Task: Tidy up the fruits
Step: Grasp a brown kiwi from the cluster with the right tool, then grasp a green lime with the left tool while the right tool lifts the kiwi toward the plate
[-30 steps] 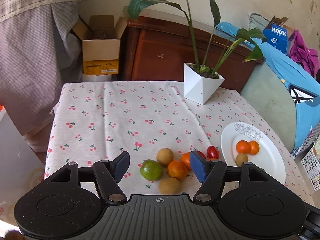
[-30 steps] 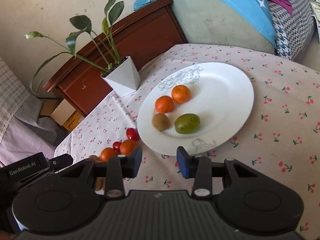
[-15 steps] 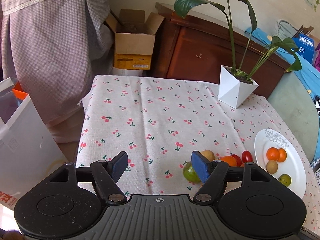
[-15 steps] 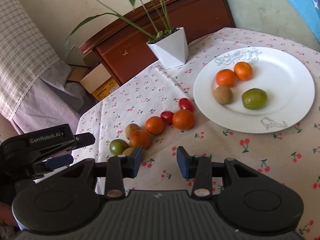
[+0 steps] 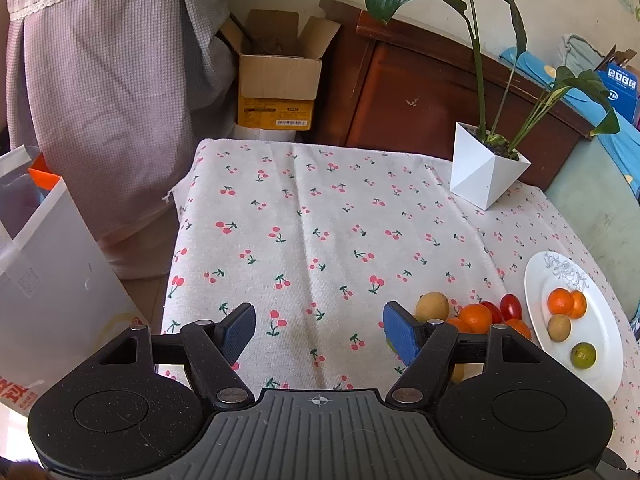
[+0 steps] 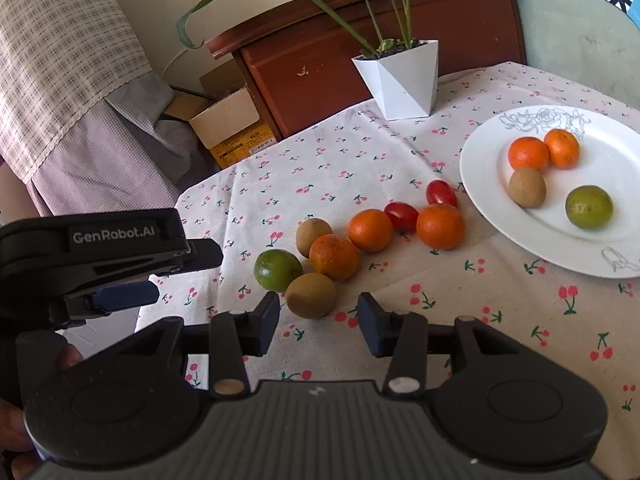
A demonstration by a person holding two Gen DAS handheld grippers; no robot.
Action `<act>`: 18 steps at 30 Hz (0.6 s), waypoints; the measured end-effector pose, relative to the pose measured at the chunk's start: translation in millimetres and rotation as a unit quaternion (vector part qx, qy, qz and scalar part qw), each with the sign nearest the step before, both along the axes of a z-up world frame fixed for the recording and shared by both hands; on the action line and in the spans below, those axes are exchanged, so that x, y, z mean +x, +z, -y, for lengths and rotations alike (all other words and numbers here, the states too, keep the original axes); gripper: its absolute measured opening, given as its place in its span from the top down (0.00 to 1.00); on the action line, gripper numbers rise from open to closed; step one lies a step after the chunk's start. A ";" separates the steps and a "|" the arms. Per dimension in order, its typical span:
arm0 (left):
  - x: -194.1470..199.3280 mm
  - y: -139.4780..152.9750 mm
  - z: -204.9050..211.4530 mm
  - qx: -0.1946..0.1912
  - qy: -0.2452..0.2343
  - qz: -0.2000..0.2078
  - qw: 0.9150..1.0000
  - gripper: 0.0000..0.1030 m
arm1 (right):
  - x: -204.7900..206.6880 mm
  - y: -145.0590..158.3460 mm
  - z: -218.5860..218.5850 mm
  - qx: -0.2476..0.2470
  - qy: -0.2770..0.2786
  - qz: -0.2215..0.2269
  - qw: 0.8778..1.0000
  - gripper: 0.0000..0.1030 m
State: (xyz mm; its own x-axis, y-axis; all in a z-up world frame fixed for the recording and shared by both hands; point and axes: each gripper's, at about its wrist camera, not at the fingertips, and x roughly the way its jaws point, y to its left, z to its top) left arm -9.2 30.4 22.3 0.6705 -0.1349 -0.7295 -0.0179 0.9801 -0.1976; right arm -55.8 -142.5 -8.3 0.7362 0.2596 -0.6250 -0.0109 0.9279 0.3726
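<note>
A white plate (image 6: 600,248) at the right holds two oranges (image 6: 528,155), a kiwi (image 6: 527,187) and a green lime (image 6: 589,207). Loose fruit lies on the cherry-print cloth: a lime (image 6: 277,270), kiwis (image 6: 311,295), three oranges (image 6: 370,230) and two red tomatoes (image 6: 401,216). My right gripper (image 6: 319,324) is open and empty, just in front of the near kiwi. My left gripper (image 5: 319,328) is open and empty over bare cloth, left of the fruit cluster (image 5: 474,316); it also shows in the right wrist view (image 6: 120,294). The plate shows in the left wrist view (image 5: 600,340).
A white angular plant pot (image 6: 400,80) stands at the back of the table. Behind it is a brown wooden cabinet (image 6: 360,52), with a cardboard box (image 5: 276,84) on the floor. A white bag (image 5: 44,272) stands left of the table. The table's left edge (image 5: 176,248) is close.
The right gripper has swung left from above the plate to the loose fruit cluster. The left gripper has moved left, off the fruit, over bare cloth. Both stayed open.
</note>
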 end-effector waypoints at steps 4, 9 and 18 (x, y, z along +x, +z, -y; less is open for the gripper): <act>0.8 -2.8 0.6 0.004 -0.001 -0.002 1.000 0.31 | 1.3 -1.3 -5.5 -0.013 0.004 0.009 1.000 0.67; -1.1 -4.9 3.2 0.009 -0.008 0.000 1.000 0.31 | -0.6 -0.7 -5.5 -0.017 0.011 0.012 1.000 0.73; -13.3 -9.1 26.4 0.025 -0.059 0.020 0.998 0.31 | -17.5 6.5 37.7 -0.017 -0.060 0.004 0.998 0.73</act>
